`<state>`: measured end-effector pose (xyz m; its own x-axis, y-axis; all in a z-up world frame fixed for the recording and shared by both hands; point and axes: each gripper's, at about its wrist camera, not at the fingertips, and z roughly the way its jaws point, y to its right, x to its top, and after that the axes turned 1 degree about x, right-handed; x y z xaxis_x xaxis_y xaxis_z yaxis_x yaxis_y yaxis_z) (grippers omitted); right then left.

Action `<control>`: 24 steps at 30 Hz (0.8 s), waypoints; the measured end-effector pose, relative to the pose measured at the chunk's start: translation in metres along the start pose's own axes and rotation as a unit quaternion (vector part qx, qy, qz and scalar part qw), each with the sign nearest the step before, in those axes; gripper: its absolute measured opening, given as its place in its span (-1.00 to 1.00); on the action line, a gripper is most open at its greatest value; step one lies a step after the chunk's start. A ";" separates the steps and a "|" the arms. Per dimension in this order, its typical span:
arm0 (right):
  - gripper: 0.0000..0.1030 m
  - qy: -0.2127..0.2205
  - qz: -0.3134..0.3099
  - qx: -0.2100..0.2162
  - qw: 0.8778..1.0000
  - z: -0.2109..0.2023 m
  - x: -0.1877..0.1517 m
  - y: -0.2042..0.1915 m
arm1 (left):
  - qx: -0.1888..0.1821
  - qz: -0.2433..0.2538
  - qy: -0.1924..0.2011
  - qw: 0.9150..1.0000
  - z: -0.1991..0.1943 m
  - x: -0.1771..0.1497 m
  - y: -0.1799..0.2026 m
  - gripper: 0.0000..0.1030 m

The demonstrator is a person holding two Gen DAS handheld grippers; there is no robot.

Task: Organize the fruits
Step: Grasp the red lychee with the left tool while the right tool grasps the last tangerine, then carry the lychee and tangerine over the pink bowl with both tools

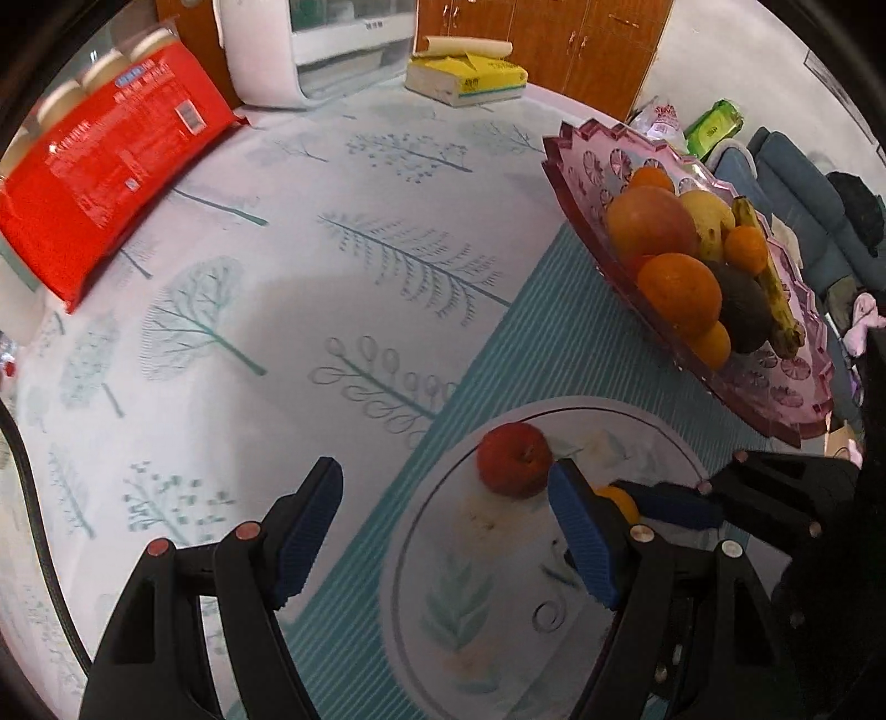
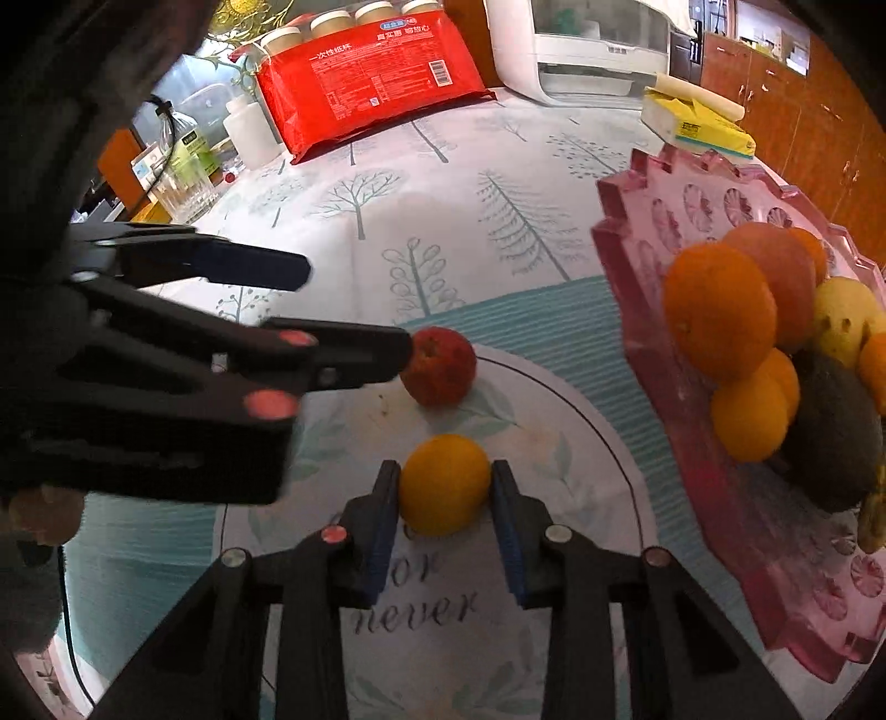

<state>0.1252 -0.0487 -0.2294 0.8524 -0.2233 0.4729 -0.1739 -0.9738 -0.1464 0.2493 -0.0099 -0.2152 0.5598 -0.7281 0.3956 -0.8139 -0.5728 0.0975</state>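
Note:
My right gripper is shut on a small orange just above the round printed mat. A red apple lies on the mat beyond it, and shows in the left wrist view too. My left gripper is open and empty, its right finger close beside the apple; it enters the right wrist view from the left. The pink glass fruit tray on the right holds oranges, a large peach-coloured fruit, a yellow fruit, an avocado and a banana.
A red pack of paper cups lies at the back left of the tree-print tablecloth. A white appliance and a yellow tissue pack stand at the back. A glass and bottles stand at the table's left edge.

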 end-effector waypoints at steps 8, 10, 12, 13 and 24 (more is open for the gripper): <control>-0.37 0.004 0.009 0.001 1.000 -0.007 -0.006 0.009 | -0.019 -0.020 -0.024 0.999 0.027 0.009 0.015 -0.04; -0.37 0.004 0.013 0.004 1.000 -0.008 -0.007 0.011 | -0.023 -0.022 -0.031 0.999 0.031 0.010 0.018 -0.23; -0.36 0.006 0.014 0.003 1.000 -0.010 -0.008 0.013 | -0.023 -0.020 -0.031 0.999 0.031 0.009 0.024 -0.37; -0.36 0.008 0.015 0.004 1.000 -0.012 -0.009 0.014 | -0.021 -0.019 -0.031 0.999 0.031 0.008 0.027 -0.37; -0.37 0.016 0.000 0.017 1.000 -0.033 -0.017 0.012 | 0.011 -0.065 -0.008 0.998 -0.015 -0.017 0.031 -0.38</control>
<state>0.0922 -0.0579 -0.2102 0.8359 -0.2251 0.5006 -0.1569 -0.9720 -0.1752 0.2126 -0.0092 -0.2050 0.6625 -0.6533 0.3665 -0.7312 -0.6701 0.1272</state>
